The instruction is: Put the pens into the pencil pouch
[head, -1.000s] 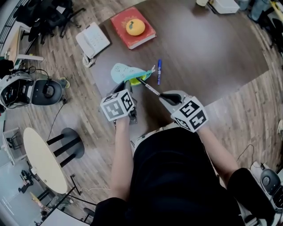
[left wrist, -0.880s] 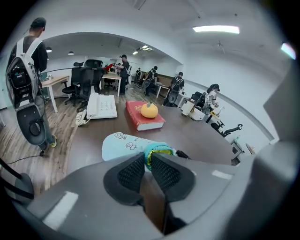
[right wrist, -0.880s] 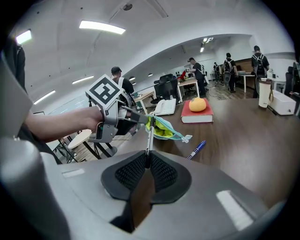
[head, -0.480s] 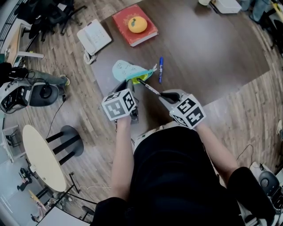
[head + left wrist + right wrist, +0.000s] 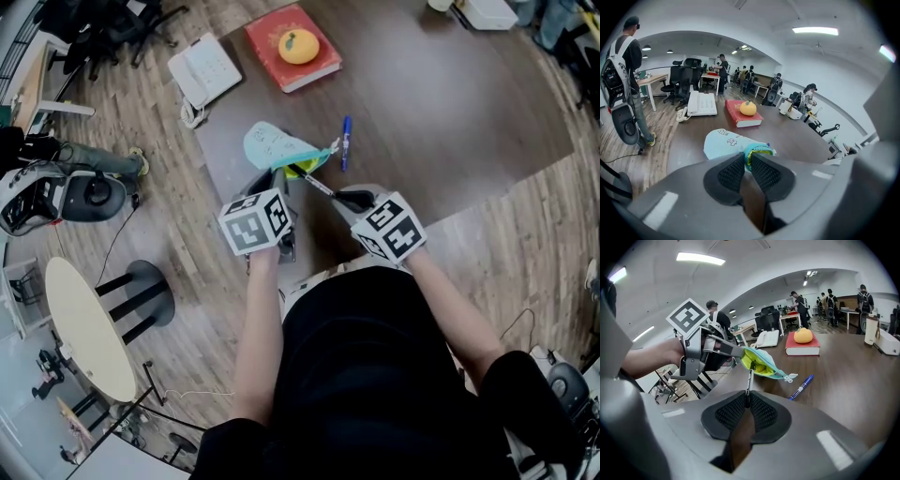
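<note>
A light blue pencil pouch (image 5: 274,148) with a yellow-green lining lies on the dark table, its mouth facing me. My left gripper (image 5: 278,174) is shut on the pouch's near rim (image 5: 757,151), holding the mouth open. My right gripper (image 5: 349,199) is shut on a black pen (image 5: 317,184), whose tip pokes into the pouch mouth (image 5: 757,363). In the right gripper view the pen (image 5: 749,383) rises from between the pads toward the pouch. A blue pen (image 5: 345,142) lies loose on the table right of the pouch, the same blue pen (image 5: 801,387) showing in the right gripper view.
A red book (image 5: 292,46) with an orange fruit (image 5: 298,45) on it sits at the table's far side. A white desk phone (image 5: 203,73) lies at the far left corner. Chairs and people stand beyond the table (image 5: 450,103).
My right gripper has moved toward the pouch, bringing the black pen's tip into its mouth. The left gripper has stayed put, gripping the pouch.
</note>
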`<state>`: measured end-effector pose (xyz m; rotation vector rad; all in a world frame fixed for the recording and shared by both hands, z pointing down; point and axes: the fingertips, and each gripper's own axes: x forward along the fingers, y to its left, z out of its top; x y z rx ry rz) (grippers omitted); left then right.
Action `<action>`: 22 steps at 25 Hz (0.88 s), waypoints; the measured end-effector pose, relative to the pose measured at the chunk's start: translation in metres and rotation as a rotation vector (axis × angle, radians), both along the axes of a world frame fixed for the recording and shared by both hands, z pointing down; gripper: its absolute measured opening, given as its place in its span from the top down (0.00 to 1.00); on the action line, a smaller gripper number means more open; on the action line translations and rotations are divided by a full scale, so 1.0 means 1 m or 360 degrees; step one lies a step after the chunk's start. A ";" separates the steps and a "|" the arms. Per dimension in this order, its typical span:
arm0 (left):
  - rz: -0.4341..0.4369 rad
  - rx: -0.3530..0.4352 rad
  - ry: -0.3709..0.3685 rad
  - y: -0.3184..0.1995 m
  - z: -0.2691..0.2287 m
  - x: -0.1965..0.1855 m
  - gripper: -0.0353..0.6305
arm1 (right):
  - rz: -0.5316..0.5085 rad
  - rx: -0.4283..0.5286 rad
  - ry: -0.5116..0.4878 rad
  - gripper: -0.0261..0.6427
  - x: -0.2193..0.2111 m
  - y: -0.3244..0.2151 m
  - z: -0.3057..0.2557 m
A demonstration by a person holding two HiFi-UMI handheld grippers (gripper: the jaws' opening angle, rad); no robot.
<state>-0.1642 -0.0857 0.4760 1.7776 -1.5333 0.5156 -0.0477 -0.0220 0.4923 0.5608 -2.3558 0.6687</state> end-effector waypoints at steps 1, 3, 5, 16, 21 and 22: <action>0.0001 0.0000 0.0002 0.001 0.000 0.000 0.88 | 0.0001 0.0003 -0.0003 0.90 -0.002 -0.001 0.000; 0.0004 0.0002 0.0005 0.002 0.000 0.000 0.88 | -0.0002 -0.0008 -0.0002 0.90 -0.006 -0.003 0.001; 0.0007 0.0002 0.0006 0.004 -0.001 0.000 0.88 | 0.0003 -0.0019 -0.0003 0.90 -0.010 -0.004 0.001; 0.0008 0.0008 0.0026 0.005 -0.002 -0.003 0.88 | 0.0009 -0.0001 -0.0042 0.90 -0.033 -0.024 -0.006; 0.0009 0.0010 0.0030 0.007 -0.003 -0.003 0.88 | 0.0003 0.0006 -0.0044 0.90 -0.039 -0.028 -0.007; 0.0010 0.0010 0.0030 0.006 -0.004 -0.003 0.88 | 0.0005 0.0009 -0.0047 0.90 -0.040 -0.030 -0.007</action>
